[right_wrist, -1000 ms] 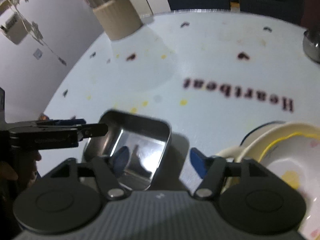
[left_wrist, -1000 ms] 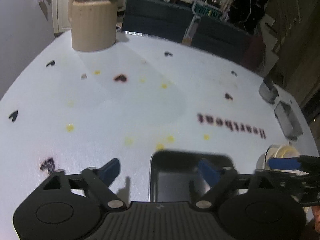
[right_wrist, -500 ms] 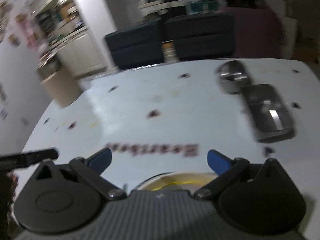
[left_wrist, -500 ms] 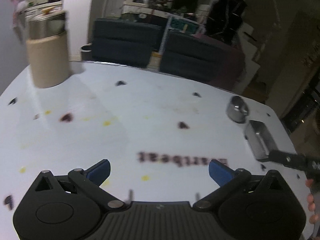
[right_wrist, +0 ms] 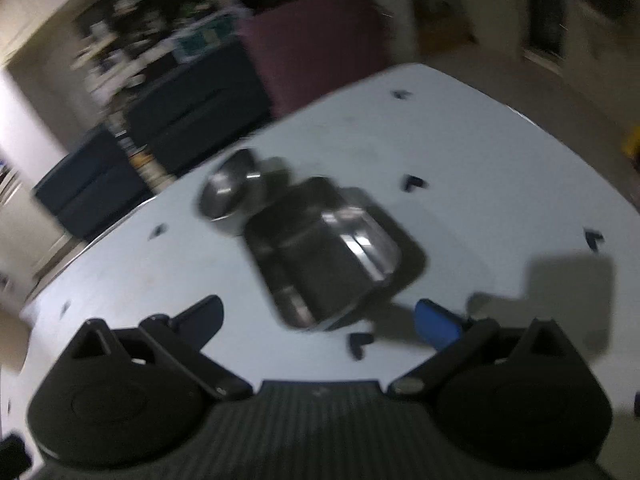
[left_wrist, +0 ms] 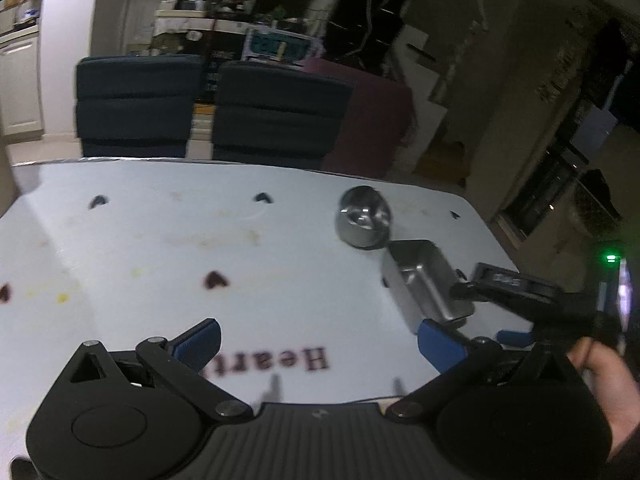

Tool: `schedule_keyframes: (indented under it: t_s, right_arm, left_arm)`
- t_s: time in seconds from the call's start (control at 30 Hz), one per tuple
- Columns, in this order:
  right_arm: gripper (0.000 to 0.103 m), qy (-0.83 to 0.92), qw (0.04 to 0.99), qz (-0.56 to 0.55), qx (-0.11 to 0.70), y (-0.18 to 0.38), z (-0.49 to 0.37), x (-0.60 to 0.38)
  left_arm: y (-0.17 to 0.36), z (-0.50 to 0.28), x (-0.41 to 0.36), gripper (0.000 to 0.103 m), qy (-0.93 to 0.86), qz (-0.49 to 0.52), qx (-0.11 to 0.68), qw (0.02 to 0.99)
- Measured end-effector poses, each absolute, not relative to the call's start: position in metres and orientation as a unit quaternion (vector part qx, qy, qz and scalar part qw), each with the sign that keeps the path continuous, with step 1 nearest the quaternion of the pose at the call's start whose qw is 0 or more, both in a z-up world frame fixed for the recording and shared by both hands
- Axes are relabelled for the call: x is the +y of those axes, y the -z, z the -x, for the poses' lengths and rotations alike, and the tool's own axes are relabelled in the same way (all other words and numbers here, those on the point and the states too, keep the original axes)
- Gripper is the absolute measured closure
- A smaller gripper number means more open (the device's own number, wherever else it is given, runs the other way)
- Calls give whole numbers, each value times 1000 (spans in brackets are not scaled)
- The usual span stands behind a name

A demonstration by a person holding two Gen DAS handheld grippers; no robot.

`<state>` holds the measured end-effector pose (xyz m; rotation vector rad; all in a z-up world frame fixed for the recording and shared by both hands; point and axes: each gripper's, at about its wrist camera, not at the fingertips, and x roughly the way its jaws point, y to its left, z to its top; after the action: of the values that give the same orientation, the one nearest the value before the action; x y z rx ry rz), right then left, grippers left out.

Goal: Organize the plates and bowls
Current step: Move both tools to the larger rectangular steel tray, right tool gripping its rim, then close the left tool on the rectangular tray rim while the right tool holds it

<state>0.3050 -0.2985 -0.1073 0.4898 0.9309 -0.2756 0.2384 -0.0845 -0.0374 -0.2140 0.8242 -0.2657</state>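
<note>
A round steel bowl [left_wrist: 364, 218] and a rectangular steel tray [left_wrist: 428, 280] sit close together at the far right of the white table [left_wrist: 160, 248]. My left gripper [left_wrist: 318, 342] is open and empty above the "Heart" lettering. My right gripper [right_wrist: 320, 320] is open and empty, just short of the steel tray [right_wrist: 324, 248], with the steel bowl [right_wrist: 230, 192] behind it. In the left wrist view the right gripper's body [left_wrist: 540, 300] and the hand holding it show by the tray's near end.
Two dark chairs [left_wrist: 208, 108] and a maroon seat [left_wrist: 372, 120] stand behind the table's far edge. The table's right edge [right_wrist: 560, 128] is close to the tray. Small heart prints dot the table.
Both grippers have swung right, away from the beige jug, the near steel tray and the yellow-rimmed bowl. They now face the steel bowl and tray at the right. Both stayed open.
</note>
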Motion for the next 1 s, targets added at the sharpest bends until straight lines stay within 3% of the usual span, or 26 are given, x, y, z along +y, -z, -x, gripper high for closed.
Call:
schedule_keyframes:
  t_s: [0.2, 0.33, 0.47, 0.83, 0.87, 0.93, 1.0]
  right_arm:
    - [16, 149, 814, -308, 469, 138, -315, -321]
    - [20, 134, 817, -296, 476, 148, -319, -323]
    - [34, 112, 816, -281, 492, 153, -322, -322]
    - [37, 108, 850, -196, 477, 142, -315, -337]
    - [40, 110, 854, -186, 473, 141, -316, -341]
    - [59, 107, 861, -178, 465, 142, -319, -347]
    - [86, 98, 861, -182, 464, 138, -318, -354]
  left_arm:
    - [43, -262, -115, 0, 149, 73, 385, 908]
    - [51, -282, -127, 0, 154, 92, 382, 906]
    - [60, -303, -143, 0, 158, 95, 371, 910]
    - [87, -330, -194, 1, 189, 17, 365, 911]
    - [89, -332, -195, 3, 191, 16, 368, 910]
    - [92, -335, -195, 7, 191, 23, 371, 908]
    - [95, -338, -196, 11, 193, 37, 377, 905]
